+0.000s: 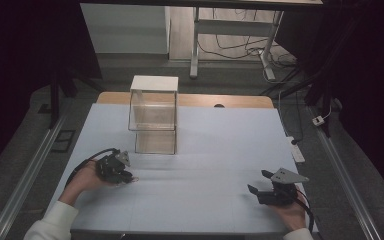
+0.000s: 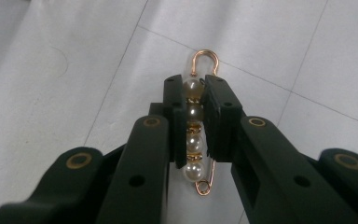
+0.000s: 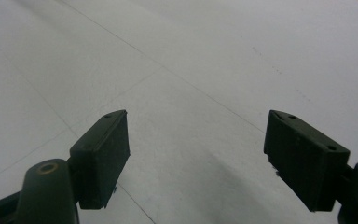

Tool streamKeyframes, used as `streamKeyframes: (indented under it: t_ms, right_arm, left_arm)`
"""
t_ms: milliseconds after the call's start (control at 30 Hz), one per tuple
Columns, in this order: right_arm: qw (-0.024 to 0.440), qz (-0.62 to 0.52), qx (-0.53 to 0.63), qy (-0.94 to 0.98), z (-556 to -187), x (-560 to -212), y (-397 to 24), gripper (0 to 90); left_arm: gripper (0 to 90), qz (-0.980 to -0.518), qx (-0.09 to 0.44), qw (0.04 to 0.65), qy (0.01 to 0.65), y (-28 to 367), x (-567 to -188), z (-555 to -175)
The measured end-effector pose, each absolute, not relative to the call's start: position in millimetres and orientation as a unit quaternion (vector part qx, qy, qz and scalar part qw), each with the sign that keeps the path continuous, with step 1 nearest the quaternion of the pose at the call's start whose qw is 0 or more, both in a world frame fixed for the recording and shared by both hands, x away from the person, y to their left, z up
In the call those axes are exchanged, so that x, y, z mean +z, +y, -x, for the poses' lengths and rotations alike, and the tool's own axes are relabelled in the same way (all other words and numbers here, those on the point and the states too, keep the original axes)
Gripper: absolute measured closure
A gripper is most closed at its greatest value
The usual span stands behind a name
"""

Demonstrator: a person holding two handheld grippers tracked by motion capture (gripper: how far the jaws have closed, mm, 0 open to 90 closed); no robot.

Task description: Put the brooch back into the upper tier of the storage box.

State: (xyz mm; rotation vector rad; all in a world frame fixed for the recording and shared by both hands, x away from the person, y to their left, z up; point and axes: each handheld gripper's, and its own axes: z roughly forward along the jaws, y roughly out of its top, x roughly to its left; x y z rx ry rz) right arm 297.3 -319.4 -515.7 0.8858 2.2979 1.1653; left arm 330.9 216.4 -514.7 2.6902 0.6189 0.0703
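Left gripper jaws clamp a pearl brooch pin (gold-wired) on the white tabletop; right gripper jaws gape, holding nothing.

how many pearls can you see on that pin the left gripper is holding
4, strung in a row along the gold pin: the top pearl and two below it sit between the left gripper's pads, the fourth just under them. More may be hidden.

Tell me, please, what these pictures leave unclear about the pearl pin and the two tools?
- Pearl pin: left gripper view, its sides are covered by the left tool shut on it.
- High view: the pin is too small and dim to make out at that tool.
- Right tool: stands open; in the high view its tips are dark.
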Motion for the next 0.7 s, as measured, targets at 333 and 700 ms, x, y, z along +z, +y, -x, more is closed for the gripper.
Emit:
streamKeyframes:
  t_ms: [333,700]
  right_arm:
    - [0.208,-0.318,0.421,0.824,-297.4,-515.2,-320.2,22.1]
    - [0.213,-0.315,0.423,0.822,-297.4,-514.8,-320.1,22.5]
  left_arm:
    - [79.2,-0.950,0.028,0.204,0.235,220.4,-506.9,-327.9]
    - [79.2,-0.933,0.042,0.246,0.260,229.1,-492.5,-320.7]
